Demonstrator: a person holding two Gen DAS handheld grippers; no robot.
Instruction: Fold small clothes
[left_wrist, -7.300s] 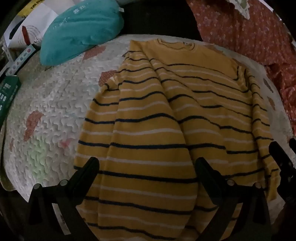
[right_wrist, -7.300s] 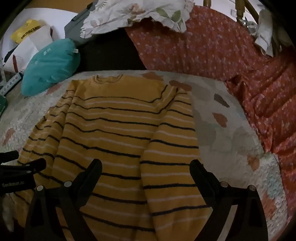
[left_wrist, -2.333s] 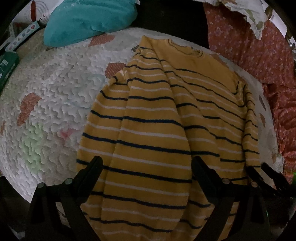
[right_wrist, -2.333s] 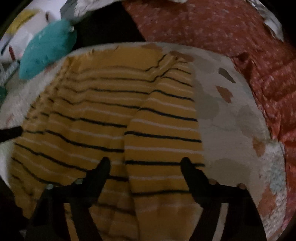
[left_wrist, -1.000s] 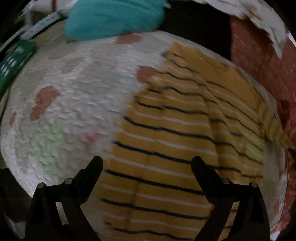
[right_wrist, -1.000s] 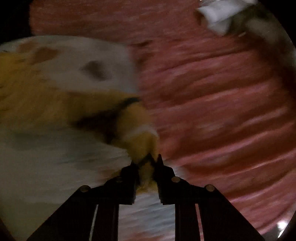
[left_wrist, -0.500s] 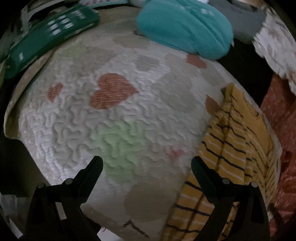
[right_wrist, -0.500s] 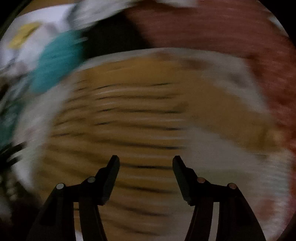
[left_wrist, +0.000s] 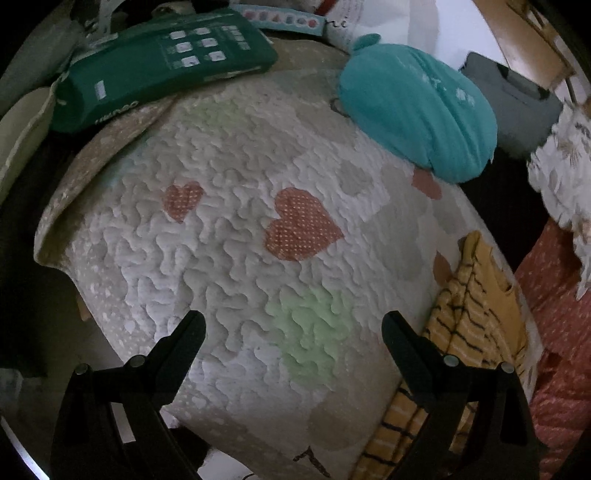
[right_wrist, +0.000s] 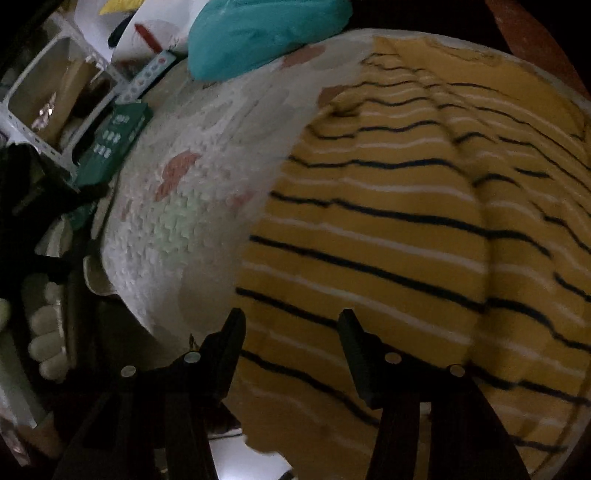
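Left wrist view: left gripper (left_wrist: 293, 325) released, empty, over bare quilt (left_wrist: 229, 236); striped sweater (left_wrist: 476, 306) at lower right edge.

Right wrist view: right gripper (right_wrist: 291, 325) just opened, released, above sweater's lower left hem. Between folds, probably; next, gripping that hem.

The sweater (right_wrist: 406, 229) lies flat on the quilt (left_wrist: 229, 258), toward the quilt's right side, with bare quilt to its left. At the quilt's far edge rests a cushion (left_wrist: 417, 110). Left of the cushion, a packet (left_wrist: 159, 66) lies at the far left corner, apparently overlapping the quilt's edge. A patterned cloth (left_wrist: 554, 295) lies right of the sweater.
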